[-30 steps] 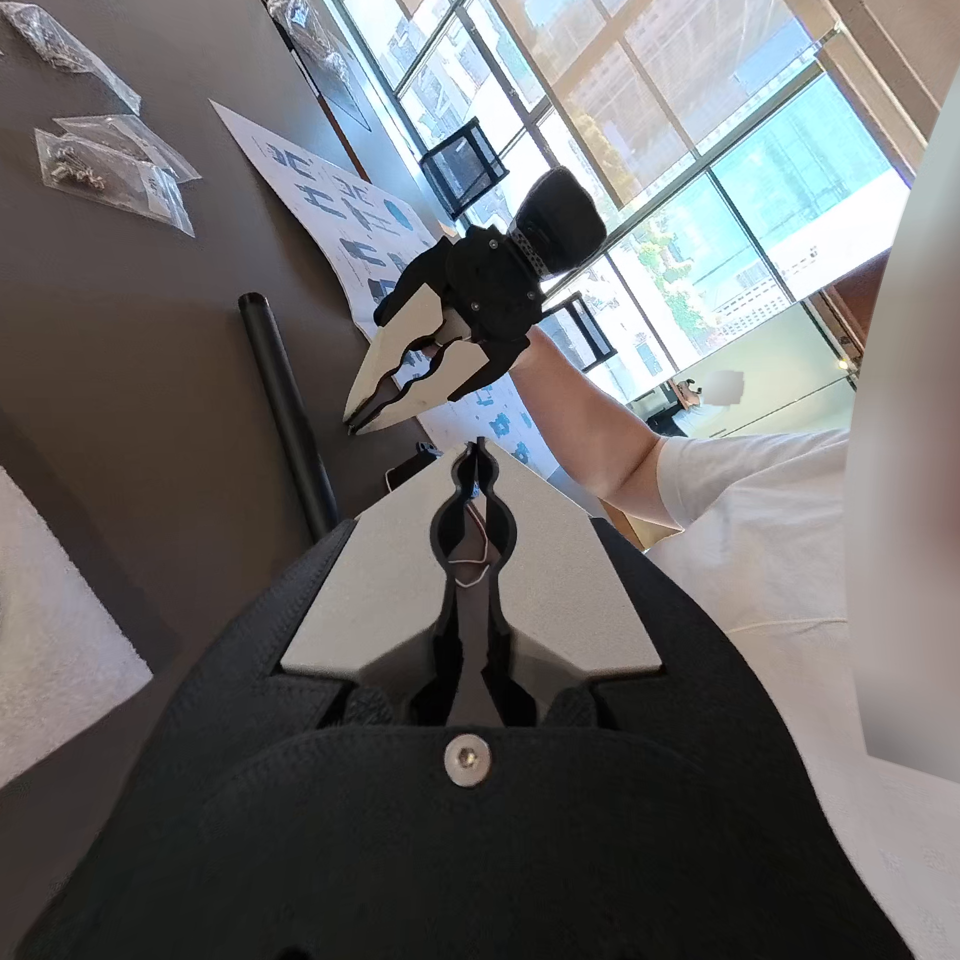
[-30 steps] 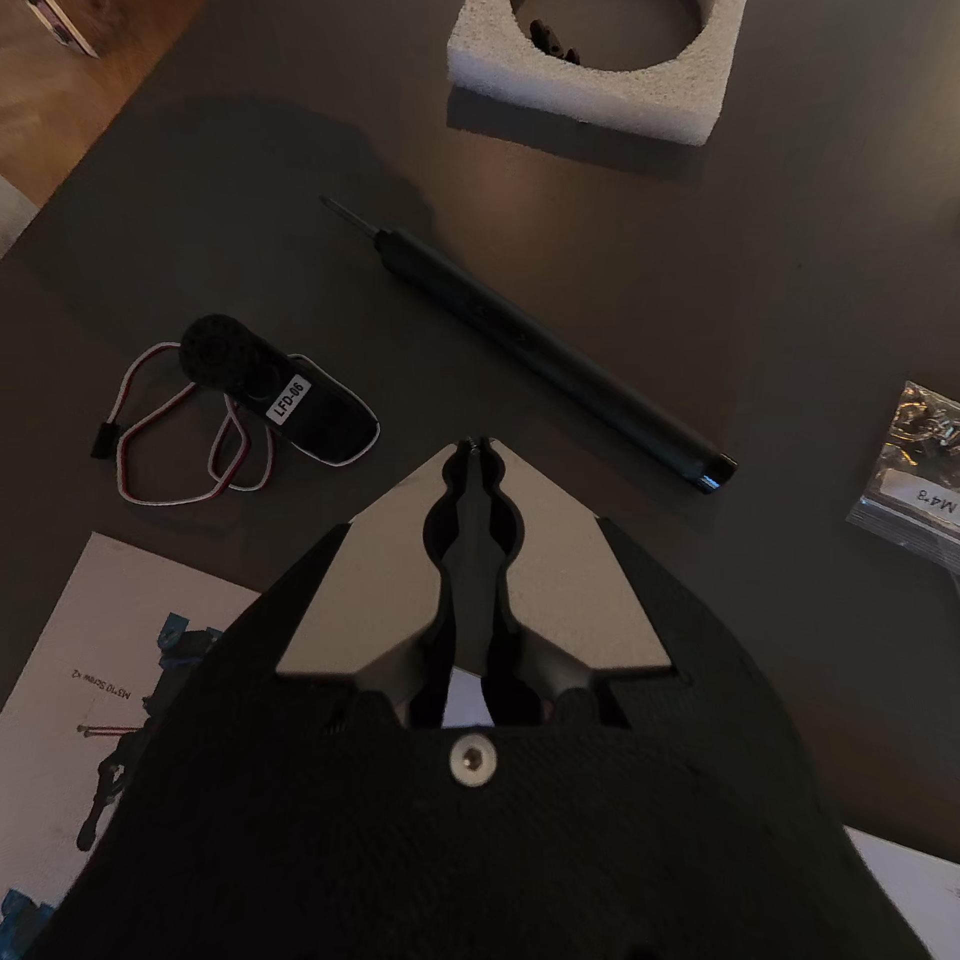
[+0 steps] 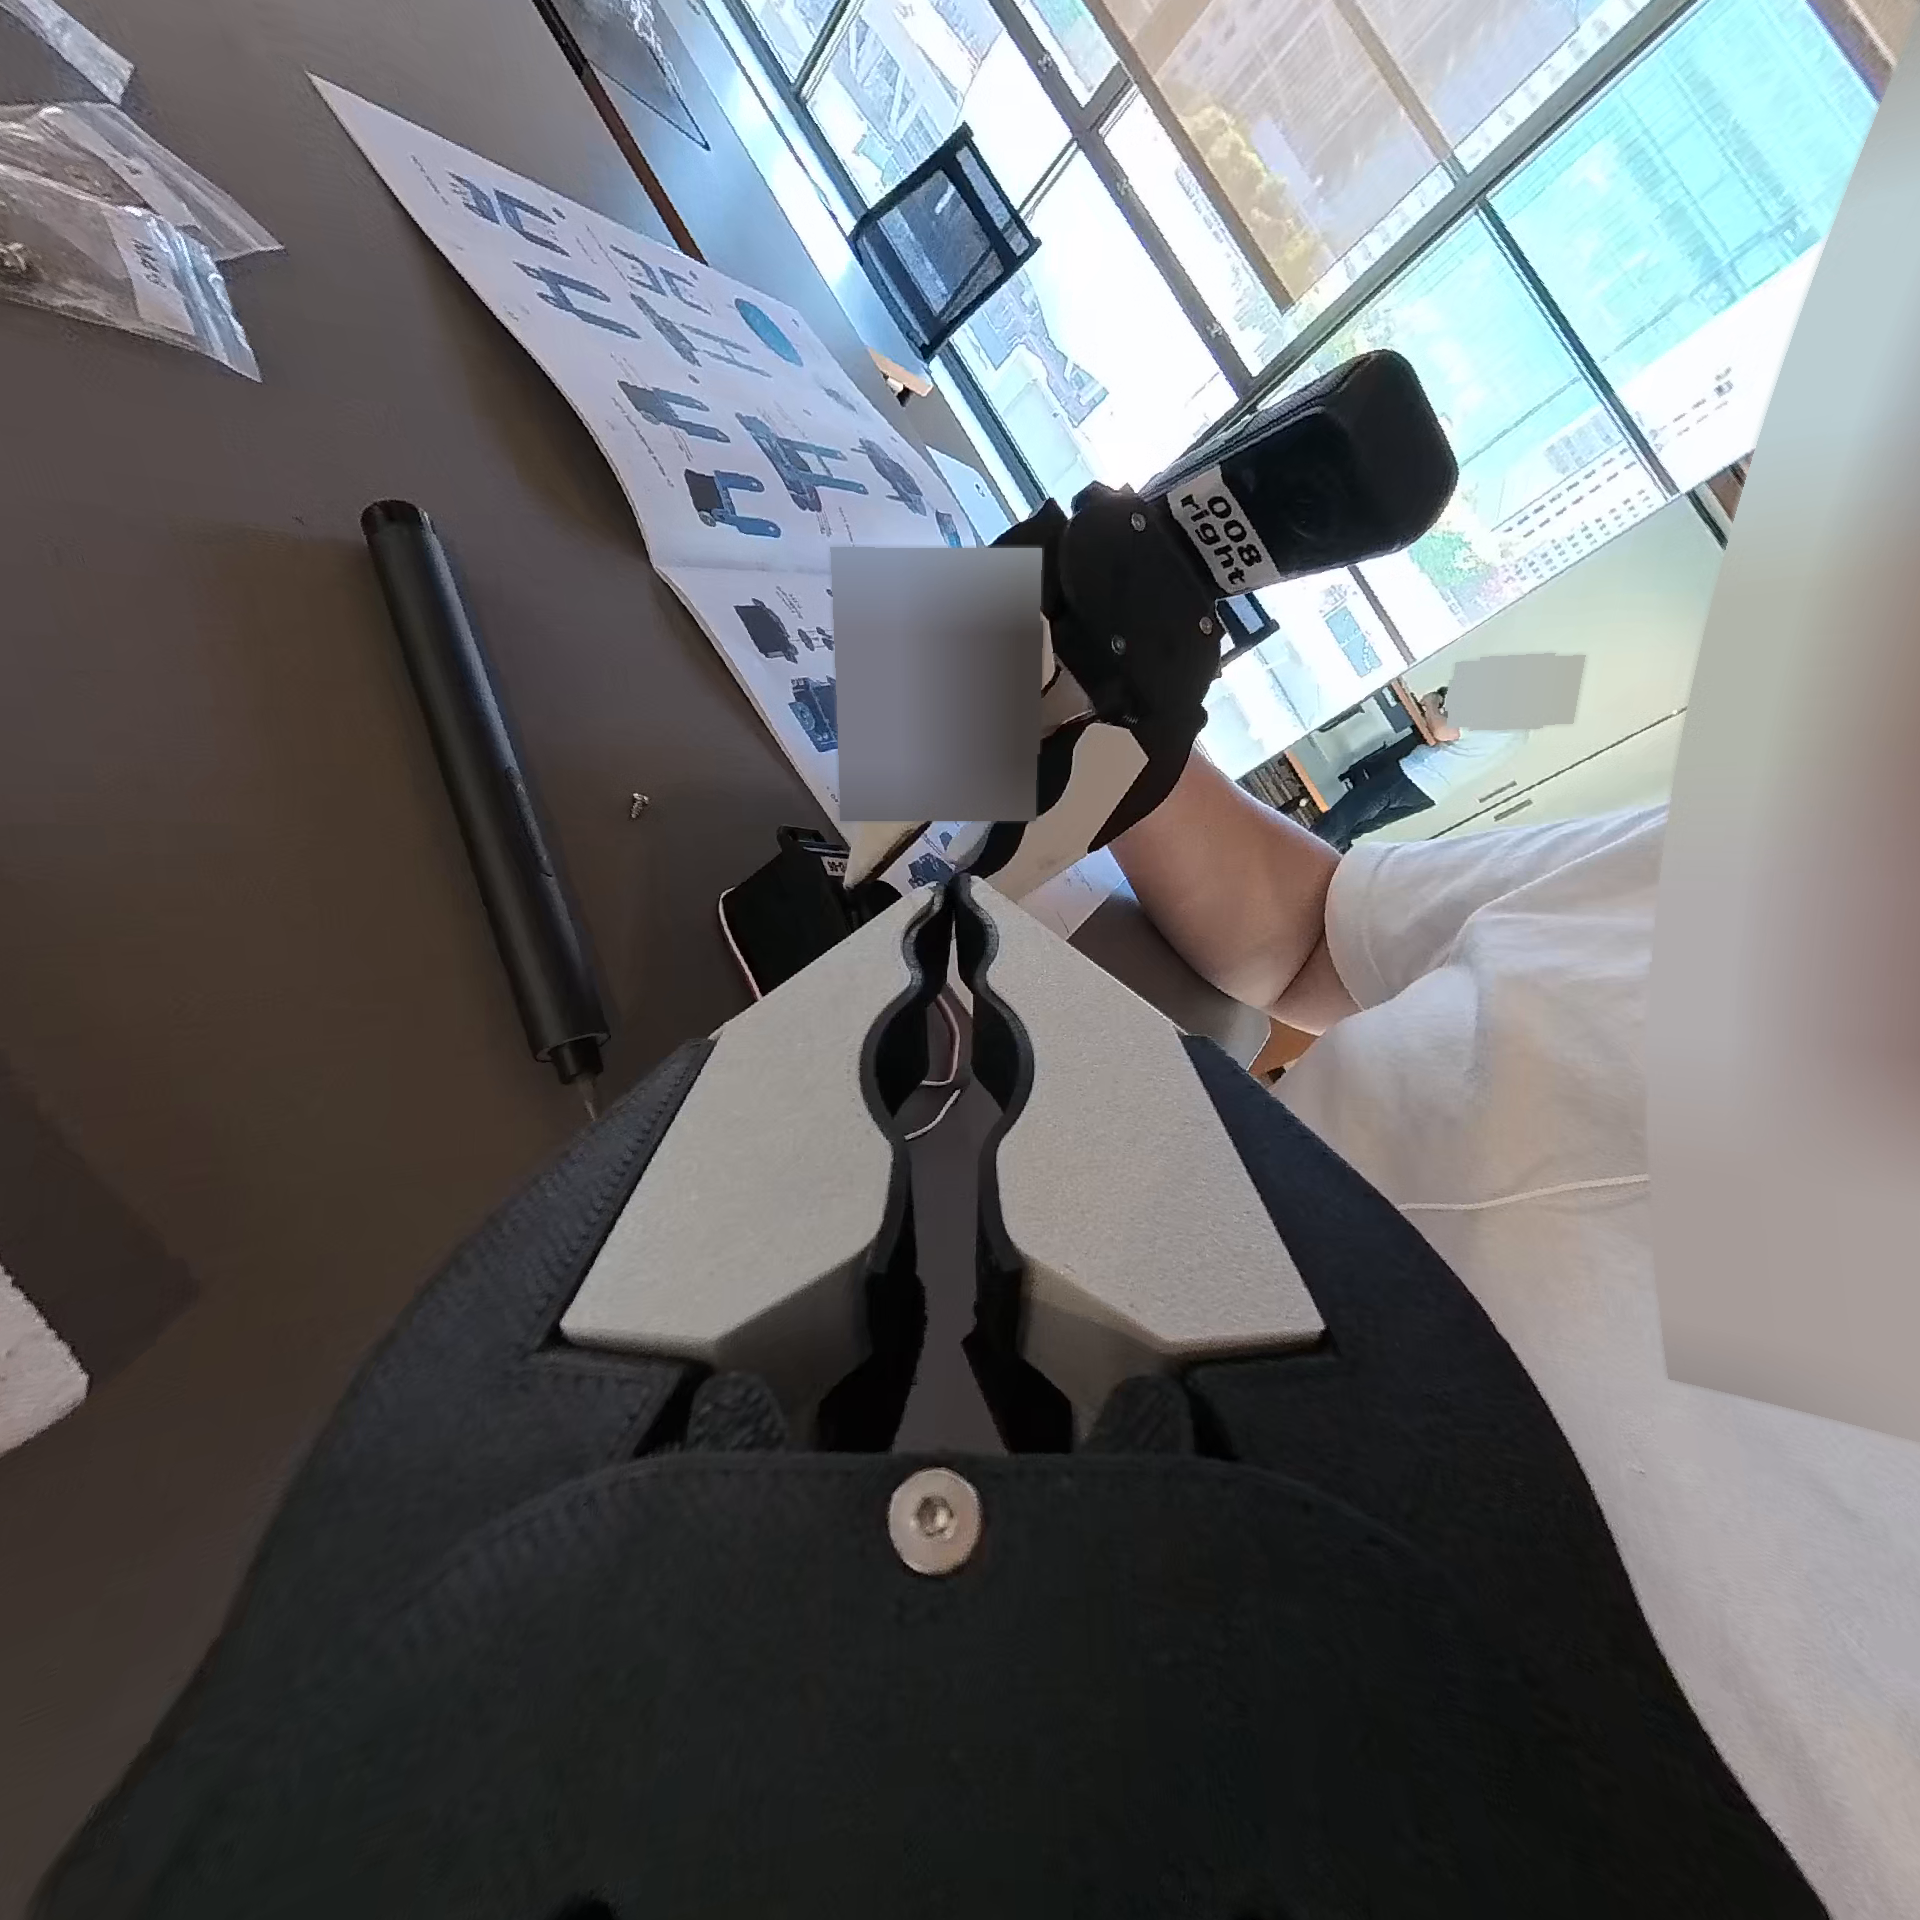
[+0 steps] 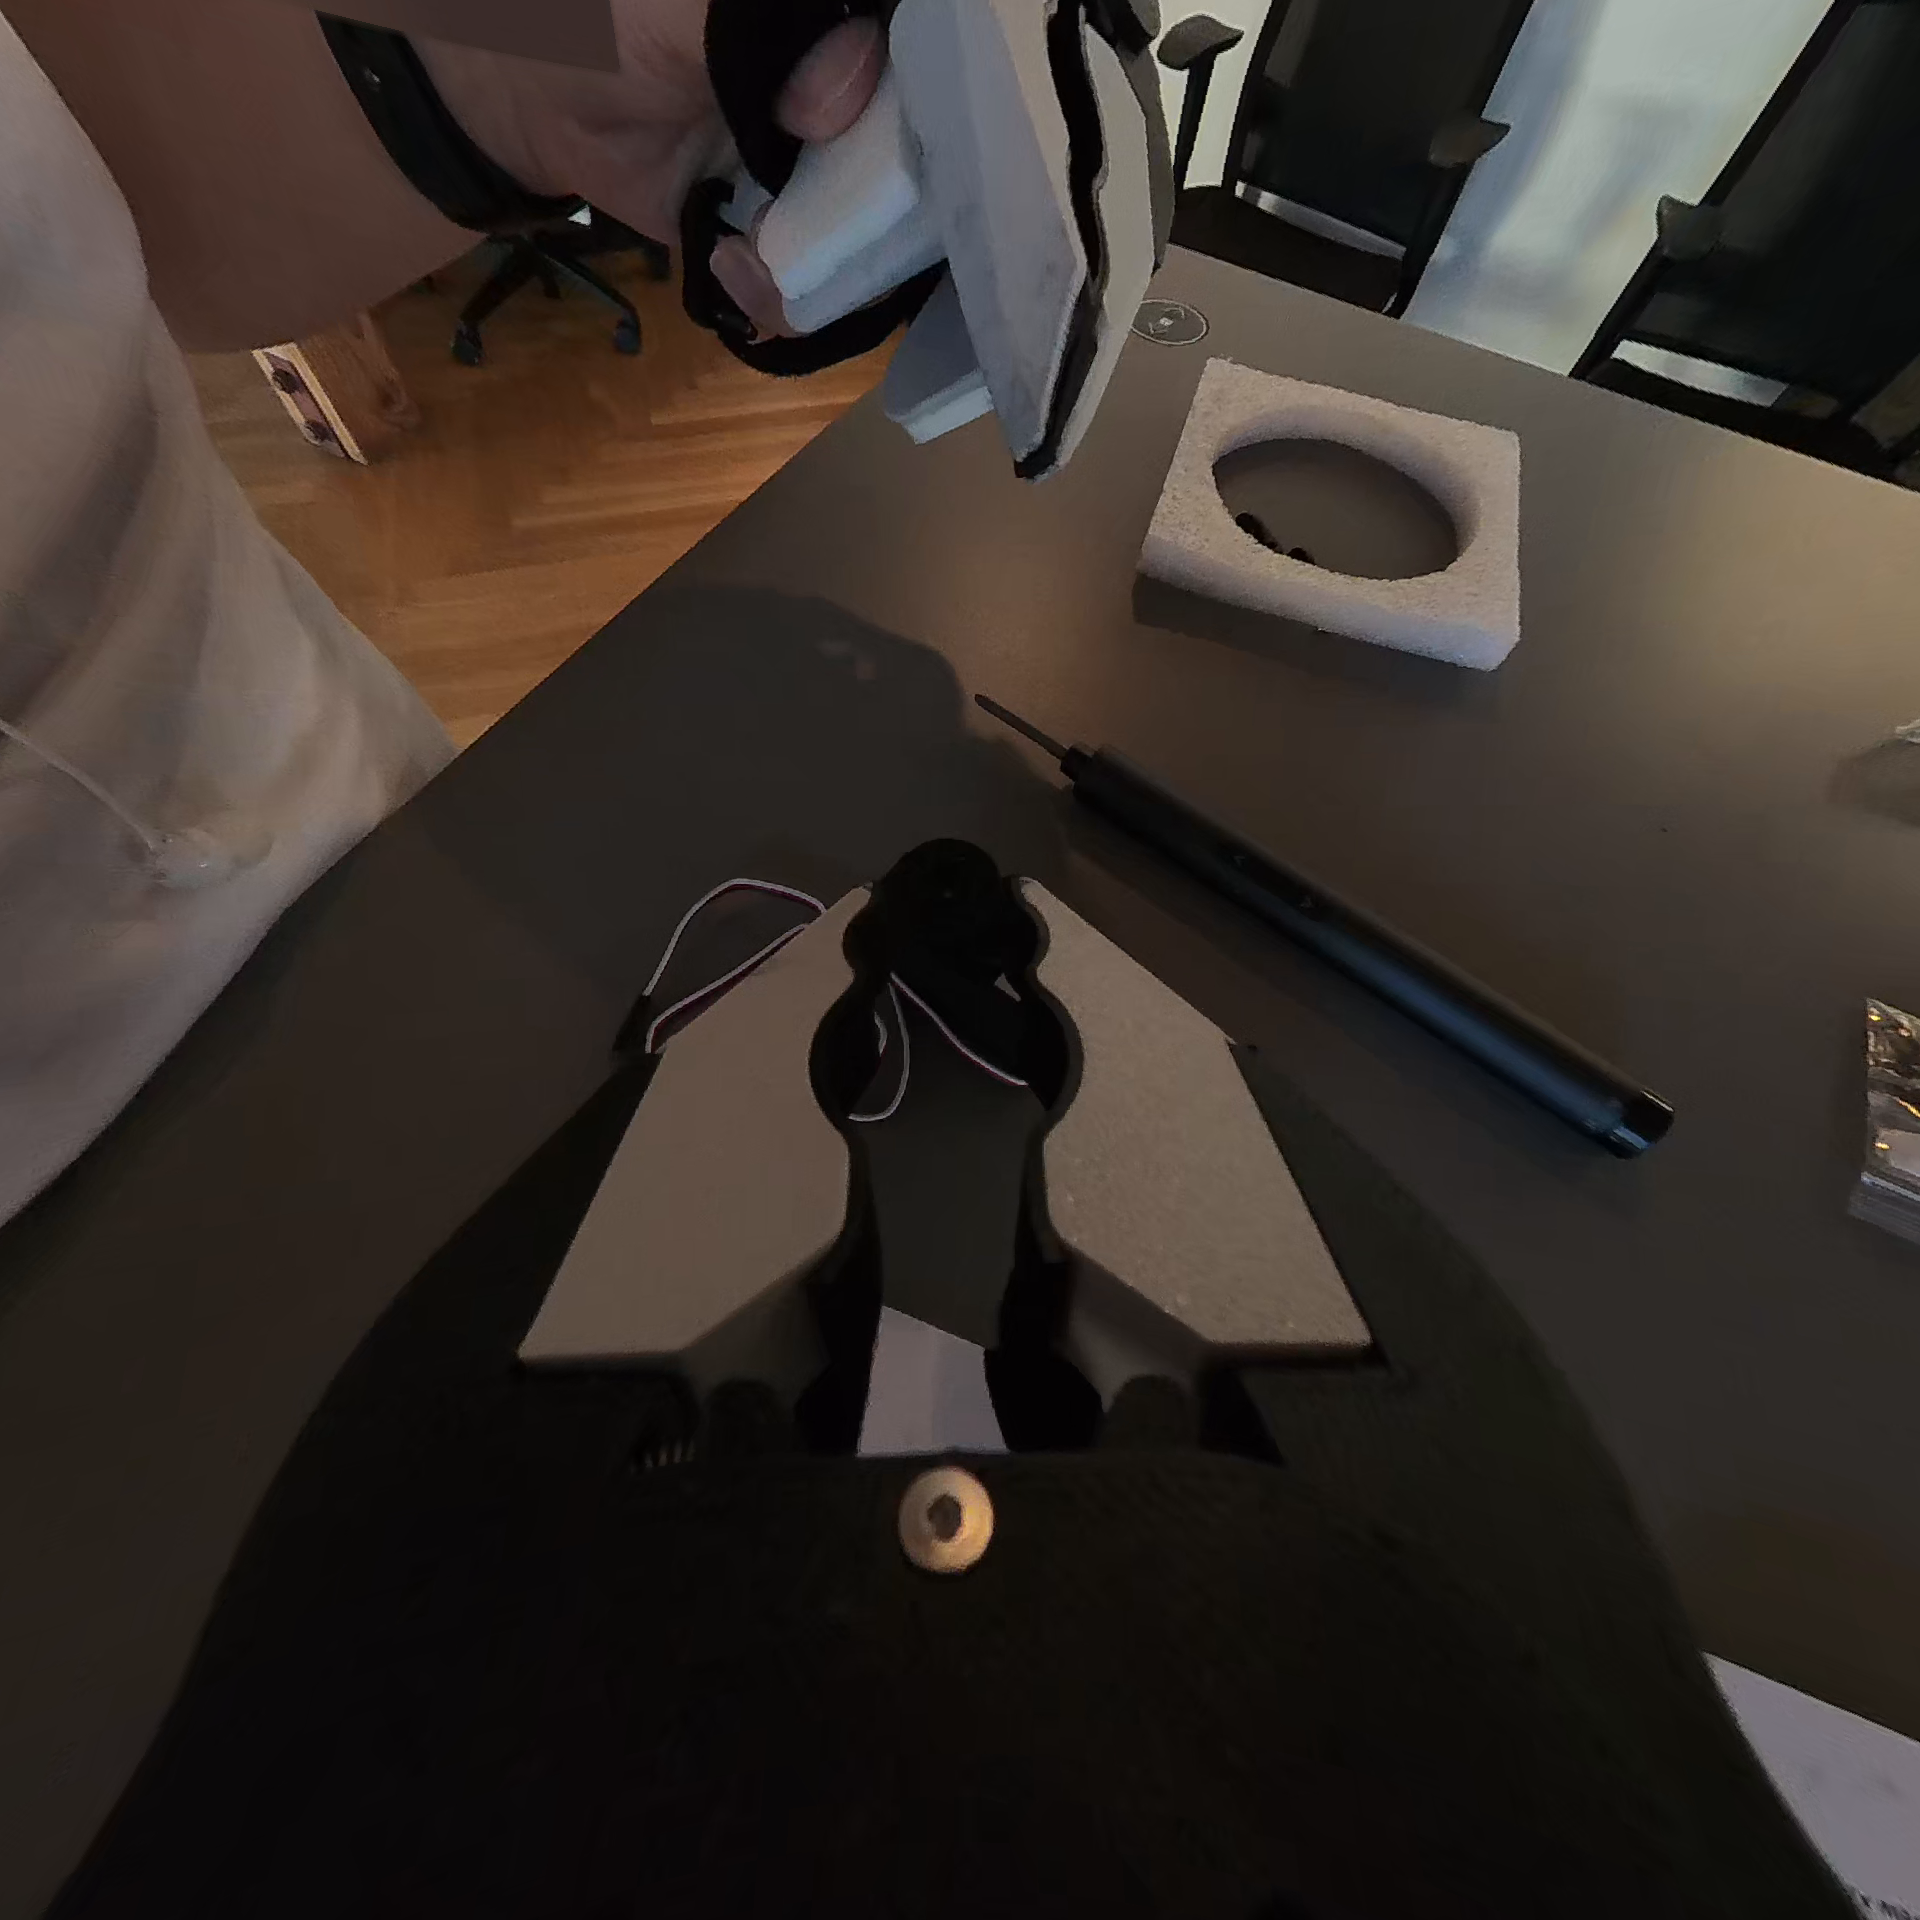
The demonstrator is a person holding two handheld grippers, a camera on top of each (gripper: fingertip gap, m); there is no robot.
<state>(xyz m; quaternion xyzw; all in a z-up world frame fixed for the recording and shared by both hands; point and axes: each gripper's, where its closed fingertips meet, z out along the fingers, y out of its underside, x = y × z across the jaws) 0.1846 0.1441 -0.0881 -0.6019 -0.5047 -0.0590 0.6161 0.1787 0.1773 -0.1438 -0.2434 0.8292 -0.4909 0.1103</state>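
On the right hand-held gripper [image 4: 945, 891]: spread, straddling a small black motor [image 4: 935, 873] near the worktop [image 4: 1558, 1351] edge by the person; contact unclear. On the left hand-held gripper [image 3: 953, 896]: pressed together, empty. Probably light, rigid, smooth; best pinched across flat sides, clear of loose thin wires [image 4: 727, 904]

Servo [image 4: 940, 914] betw right claw [image 4: 940, 899] tips, screwdriver [image 4: 1351, 945] right, foam block [image 4: 1340, 613] behind.

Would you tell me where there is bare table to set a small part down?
Bare table lies between the foam block and the screwdriver, and at the near corner left of the servo. It is crowded around the servo's wires and by the bags at the right edge.
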